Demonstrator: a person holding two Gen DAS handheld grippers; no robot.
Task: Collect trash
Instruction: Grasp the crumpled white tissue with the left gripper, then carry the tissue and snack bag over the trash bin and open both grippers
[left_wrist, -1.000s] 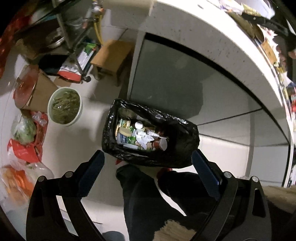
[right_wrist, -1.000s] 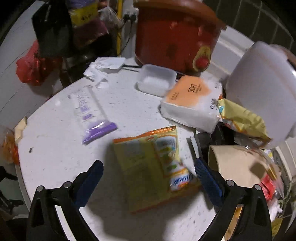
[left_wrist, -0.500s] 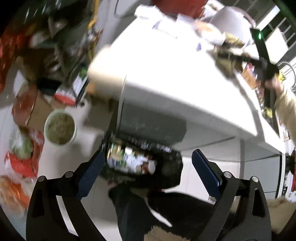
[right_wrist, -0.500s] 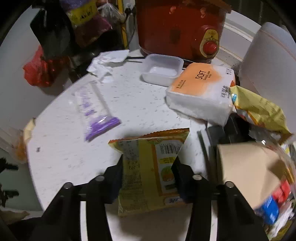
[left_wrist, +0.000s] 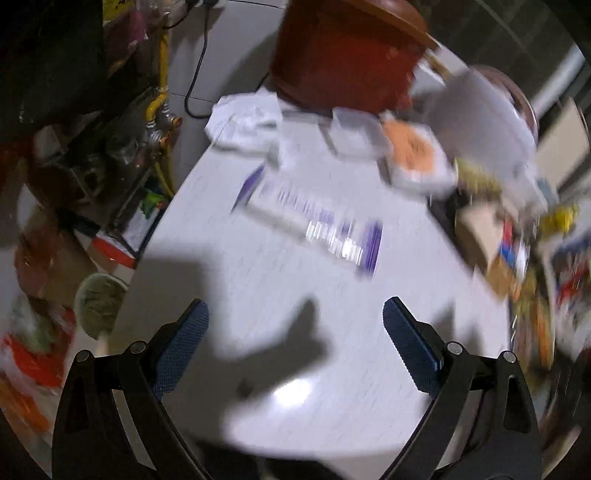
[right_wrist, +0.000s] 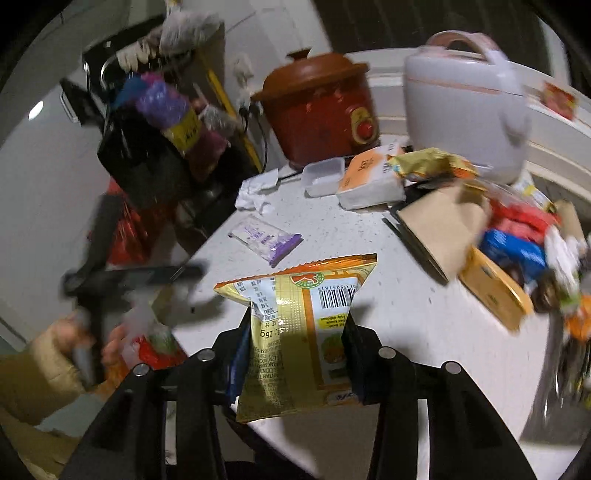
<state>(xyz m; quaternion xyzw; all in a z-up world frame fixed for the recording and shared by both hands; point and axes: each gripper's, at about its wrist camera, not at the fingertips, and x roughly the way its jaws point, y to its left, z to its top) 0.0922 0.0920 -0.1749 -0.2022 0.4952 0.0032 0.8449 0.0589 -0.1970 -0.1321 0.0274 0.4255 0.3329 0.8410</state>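
Note:
My right gripper (right_wrist: 295, 339) is shut on a yellow snack packet (right_wrist: 299, 325) and holds it lifted above the white countertop (right_wrist: 406, 306). A purple-and-white wrapper (right_wrist: 264, 238) lies on the counter beyond it, also blurred in the left wrist view (left_wrist: 321, 225). My left gripper (left_wrist: 295, 325) is open and empty above the near part of the countertop (left_wrist: 258, 295); it also shows at the left of the right wrist view (right_wrist: 129, 277). A crumpled white tissue (right_wrist: 255, 192) lies at the counter's back; it shows in the left wrist view too (left_wrist: 243, 122).
A red crock pot (right_wrist: 321, 107), a white rice cooker (right_wrist: 465, 103), a clear plastic box (right_wrist: 323, 175), an orange tissue pack (right_wrist: 369, 181) and piled packets (right_wrist: 517, 236) crowd the back and right. A green bowl (left_wrist: 98, 302) and bags sit on the floor at left.
My right gripper shut on the yellow packet and lifted it off the counter. My left gripper swung up from the black trash bag on the floor to over the countertop.

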